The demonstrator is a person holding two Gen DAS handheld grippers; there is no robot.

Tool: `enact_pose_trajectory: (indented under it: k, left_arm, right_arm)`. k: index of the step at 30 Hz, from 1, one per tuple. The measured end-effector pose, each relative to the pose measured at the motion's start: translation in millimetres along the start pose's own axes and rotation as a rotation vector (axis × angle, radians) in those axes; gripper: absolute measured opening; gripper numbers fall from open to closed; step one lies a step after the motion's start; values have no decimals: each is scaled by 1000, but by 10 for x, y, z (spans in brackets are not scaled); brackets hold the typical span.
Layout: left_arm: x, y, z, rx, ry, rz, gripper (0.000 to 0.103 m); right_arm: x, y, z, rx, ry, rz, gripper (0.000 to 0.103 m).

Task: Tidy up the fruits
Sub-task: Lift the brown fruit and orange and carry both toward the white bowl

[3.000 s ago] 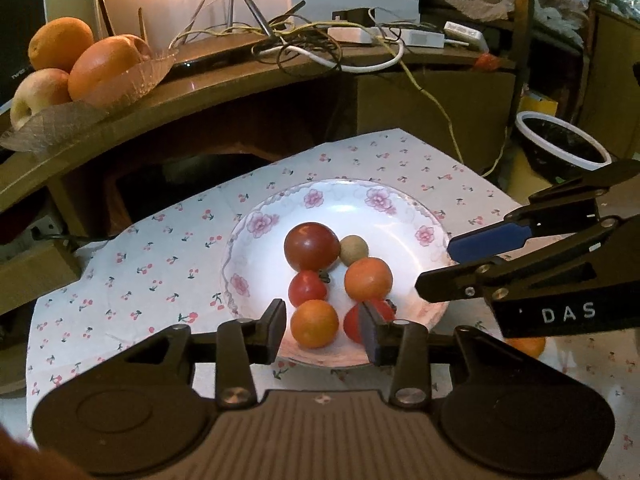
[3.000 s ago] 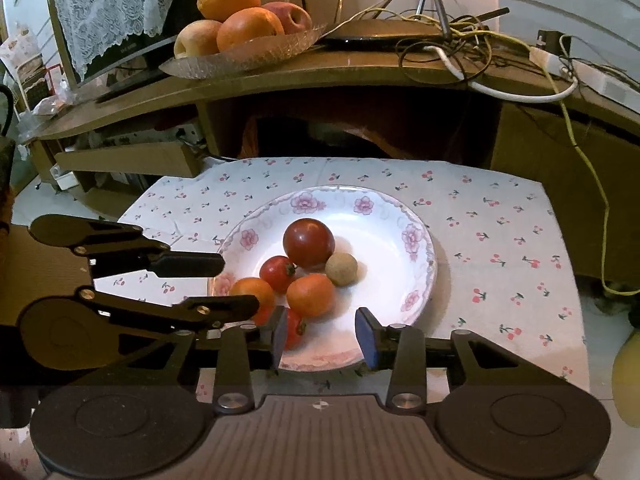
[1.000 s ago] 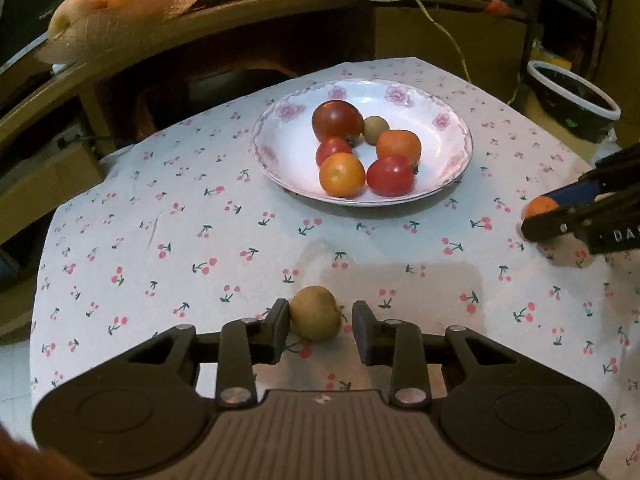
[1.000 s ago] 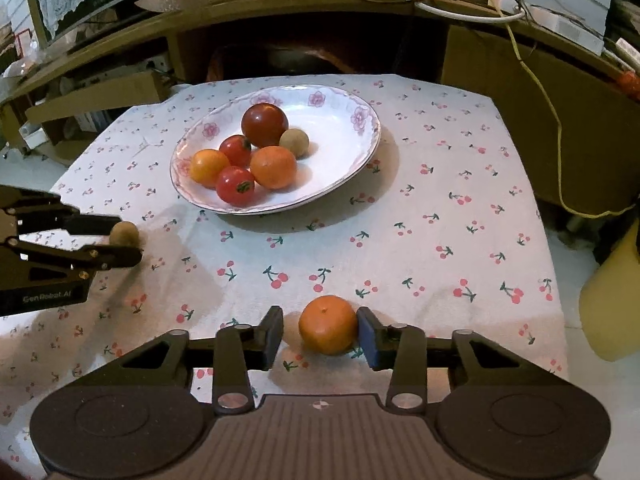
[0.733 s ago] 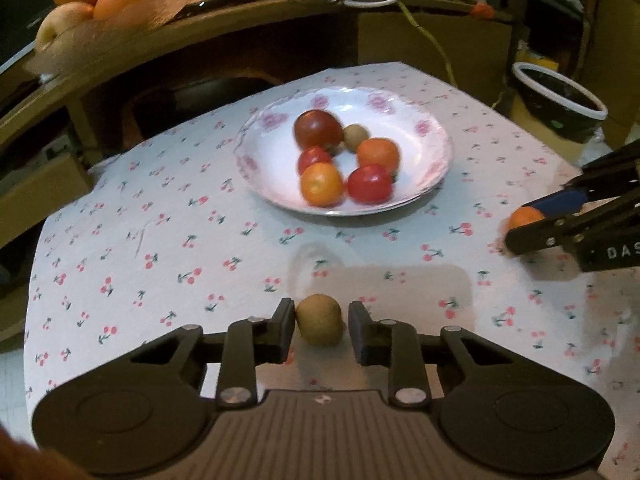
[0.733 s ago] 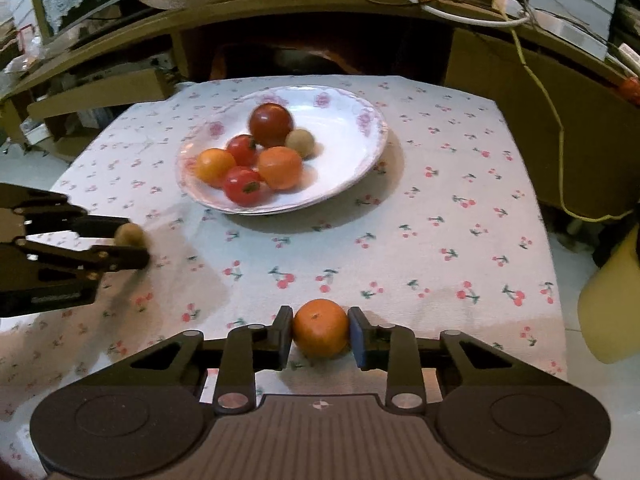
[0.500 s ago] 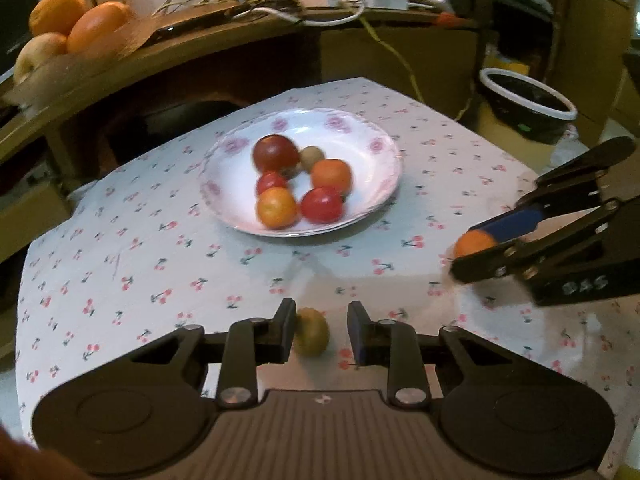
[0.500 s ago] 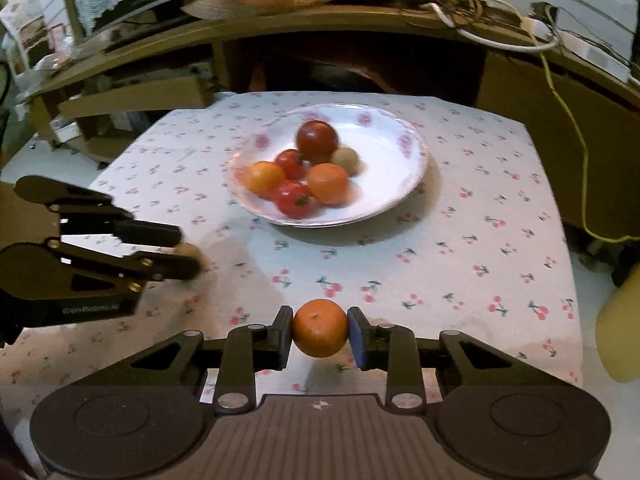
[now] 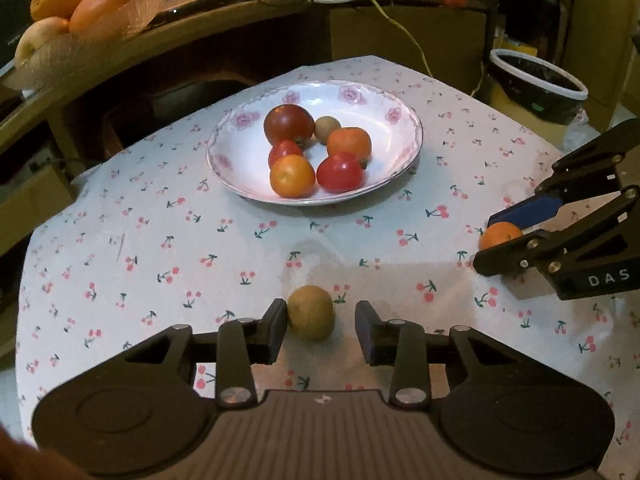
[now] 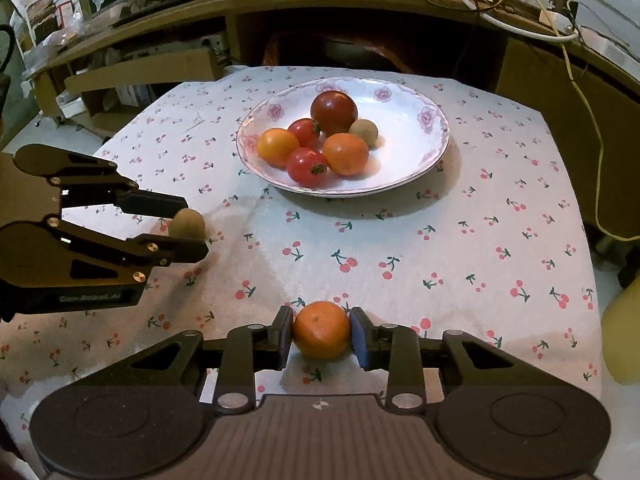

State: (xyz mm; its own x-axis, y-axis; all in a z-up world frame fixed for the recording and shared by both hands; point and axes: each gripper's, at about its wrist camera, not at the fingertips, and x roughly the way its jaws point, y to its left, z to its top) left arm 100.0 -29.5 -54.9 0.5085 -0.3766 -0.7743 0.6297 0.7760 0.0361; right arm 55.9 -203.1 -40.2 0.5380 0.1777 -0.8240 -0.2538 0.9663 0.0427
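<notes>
A cherry-print tablecloth (image 9: pixel 120 208) covers the table. Toward its far edge sits the flowered plate (image 9: pixel 404 120) of fruit. Near the front edge, the right gripper (image 10: pixel 321 336) clamps an orange (image 10: pixel 321 334); the left gripper (image 9: pixel 321 326), jaws just widened, brackets a brown kiwi (image 9: pixel 310 312), touching only its left pad.

Glossy plate (image 9: pixel 404 160), matt cloth (image 9: pixel 120 240)
</notes>
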Motion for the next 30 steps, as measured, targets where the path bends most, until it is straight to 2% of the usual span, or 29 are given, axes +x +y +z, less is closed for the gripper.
enact_pose_trajectory:
  k: [14, 26, 30]
  left_arm:
    - [7, 50, 8, -55, 14, -21, 40]
    - [-73, -54, 65, -29, -7, -26, 35]
    - [-100, -84, 92, -17, -14, -34, 34]
  right_arm:
    - [-24, -25, -29, 7, 4, 14, 35]
    - [-72, 53, -37, 3, 21, -6, 31]
    - [-123, 102, 33, -3, -5, -7, 31]
